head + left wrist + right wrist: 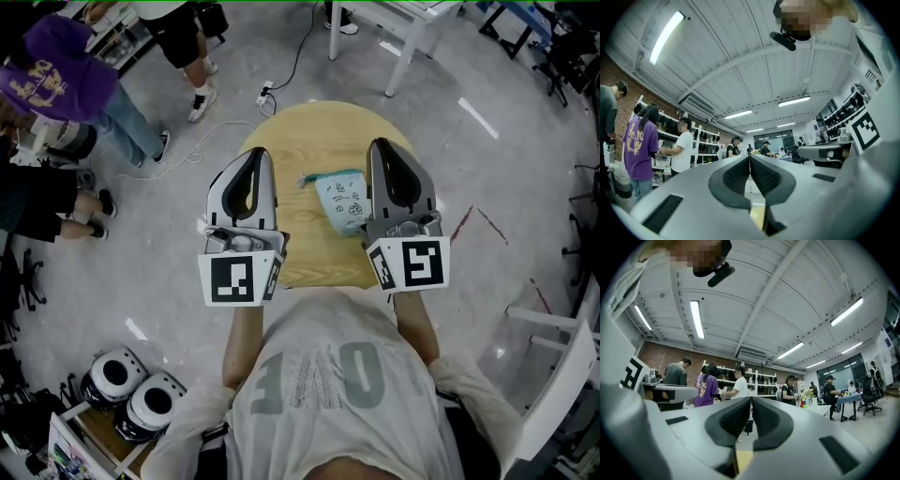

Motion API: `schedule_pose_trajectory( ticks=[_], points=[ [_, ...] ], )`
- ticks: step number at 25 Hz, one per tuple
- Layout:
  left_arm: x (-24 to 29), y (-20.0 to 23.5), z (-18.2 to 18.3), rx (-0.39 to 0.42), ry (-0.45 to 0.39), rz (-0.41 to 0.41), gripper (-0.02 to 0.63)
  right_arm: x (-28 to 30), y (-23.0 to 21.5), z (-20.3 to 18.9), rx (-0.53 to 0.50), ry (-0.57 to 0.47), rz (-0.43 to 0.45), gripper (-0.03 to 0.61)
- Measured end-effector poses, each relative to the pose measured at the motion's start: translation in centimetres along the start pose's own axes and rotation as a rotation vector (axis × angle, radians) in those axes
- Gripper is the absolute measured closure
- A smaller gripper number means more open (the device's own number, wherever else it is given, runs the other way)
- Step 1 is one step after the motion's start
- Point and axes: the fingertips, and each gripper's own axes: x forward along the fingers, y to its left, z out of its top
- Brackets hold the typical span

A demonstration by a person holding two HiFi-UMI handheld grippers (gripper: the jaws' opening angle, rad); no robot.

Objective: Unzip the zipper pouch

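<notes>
Even overhead light around you.
Ceiling strip lights (697,318) glare white; your two gripper views curve and darken at the edges, nearest parts blurred.

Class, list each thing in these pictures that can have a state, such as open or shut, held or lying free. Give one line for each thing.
Left gripper: shut, empty, raised off the table.
Right gripper: shut, empty, raised off the table.
Zipper pouch: lying flat on the round table, held by neither gripper. Whether it is zipped cannot be told.
</notes>
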Motion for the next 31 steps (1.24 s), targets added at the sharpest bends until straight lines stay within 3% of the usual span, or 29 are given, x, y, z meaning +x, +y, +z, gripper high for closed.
schedule_pose_trajectory(
  ticks=[31],
  points=[
    [-0.2, 0.4, -0.4, 0.012, 0.011, 0.007, 0.588, -1.9, 0.3, -2.1, 0.039, 0.073, -0.012, 0.549]
  ],
)
